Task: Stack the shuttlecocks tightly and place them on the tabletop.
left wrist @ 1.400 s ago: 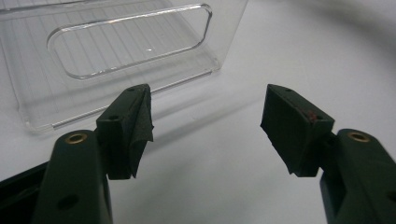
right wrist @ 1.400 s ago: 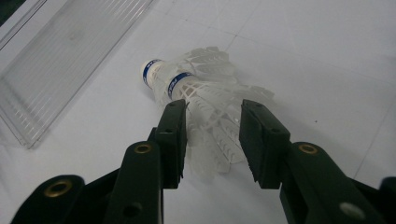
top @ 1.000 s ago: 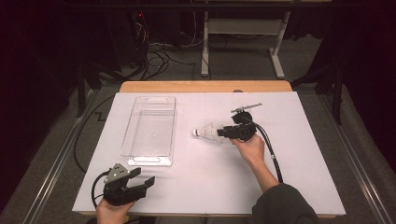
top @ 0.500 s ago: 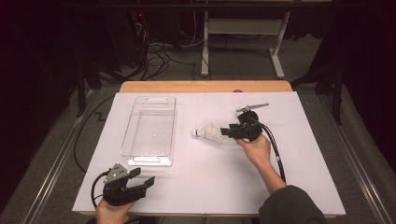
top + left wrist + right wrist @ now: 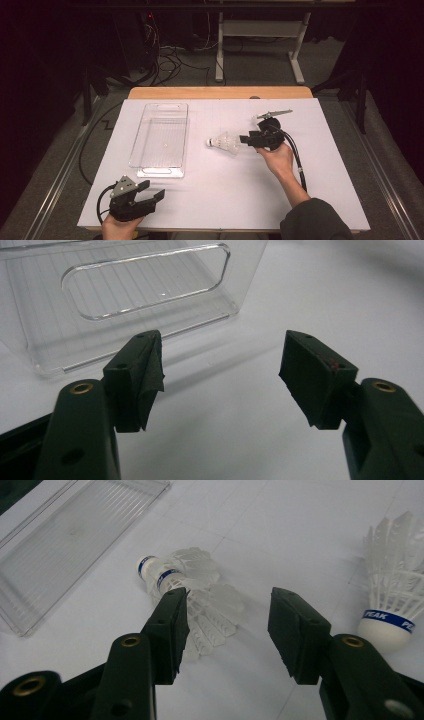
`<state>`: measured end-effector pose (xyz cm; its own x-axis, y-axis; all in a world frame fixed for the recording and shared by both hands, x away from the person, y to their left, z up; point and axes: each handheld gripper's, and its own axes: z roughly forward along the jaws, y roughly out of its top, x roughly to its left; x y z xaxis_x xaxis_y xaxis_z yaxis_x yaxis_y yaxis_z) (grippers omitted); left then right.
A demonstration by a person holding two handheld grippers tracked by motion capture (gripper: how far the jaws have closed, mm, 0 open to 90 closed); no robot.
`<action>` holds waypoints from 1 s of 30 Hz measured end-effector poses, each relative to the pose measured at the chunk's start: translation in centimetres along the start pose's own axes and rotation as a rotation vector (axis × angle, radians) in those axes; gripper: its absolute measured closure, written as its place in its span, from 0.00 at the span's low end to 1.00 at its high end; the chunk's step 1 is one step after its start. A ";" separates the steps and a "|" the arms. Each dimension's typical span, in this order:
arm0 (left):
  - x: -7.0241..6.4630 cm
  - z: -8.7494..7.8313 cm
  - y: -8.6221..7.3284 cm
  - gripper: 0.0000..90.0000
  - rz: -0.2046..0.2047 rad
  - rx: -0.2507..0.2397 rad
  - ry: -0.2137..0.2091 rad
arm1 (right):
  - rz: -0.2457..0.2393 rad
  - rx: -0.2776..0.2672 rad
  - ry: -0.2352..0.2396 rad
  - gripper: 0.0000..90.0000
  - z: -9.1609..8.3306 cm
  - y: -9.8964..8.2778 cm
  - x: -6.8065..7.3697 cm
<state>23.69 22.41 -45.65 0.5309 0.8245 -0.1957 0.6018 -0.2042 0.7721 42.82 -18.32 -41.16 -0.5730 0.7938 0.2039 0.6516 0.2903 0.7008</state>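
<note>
Shuttlecocks (image 5: 192, 597): two white feathered ones lie nested on their sides on the white table (image 5: 320, 200) cover, to the right of the clear plastic tray (image 5: 161, 141), well apart from it. Cork ends point toward the tray; each carries a blue band, writing there too small to read. A third shuttlecock (image 5: 395, 595) stands cork-down just beside the right gripper (image 5: 227, 625); its blue band reads "PEAK".

Right gripper (image 5: 250, 140): jaws stand moderately apart, nothing pressed between them; the left pad sits at the feather skirt of the nested pair, contact cannot be told. Jaws have just been opening slightly; the pair lies ahead of them, not gripped.

Left gripper (image 5: 145, 192): near the table's front edge, below the tray's near end. Jaws wide, empty, pointed at the tray's handle cut-out (image 5: 145, 282).

Surface: white sheet over a wooden table, wood edge (image 5: 220, 92) showing beyond the tray. Room dark; cables on the floor and a white frame's legs behind the table.
</note>
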 end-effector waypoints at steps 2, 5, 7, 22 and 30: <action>0.0 0.0 0.0 0.38 -0.002 -0.003 0.002 | -0.004 -0.009 -0.009 0.57 -0.2 0.0 -0.2; 0.0 0.0 0.0 0.38 -0.001 -0.004 0.001 | -0.001 -0.017 -0.021 0.56 -0.5 0.1 -0.5; 0.0 0.0 0.0 0.38 -0.002 -0.004 0.003 | 0.003 -0.020 -0.028 0.56 -0.6 0.1 -0.7; 0.2 -0.1 0.0 0.38 -0.006 -0.018 0.008 | -0.004 -0.039 -0.093 0.54 -1.4 0.4 -2.1; 0.4 -0.1 0.0 0.38 -0.010 -0.022 0.010 | -0.011 -0.041 -0.114 0.53 -1.8 1.0 -2.9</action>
<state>23.82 22.77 -45.65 0.5188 0.8318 -0.1976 0.5935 -0.1840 0.7835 44.26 -21.34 -39.83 -0.5179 0.8471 0.1187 0.6238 0.2791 0.7300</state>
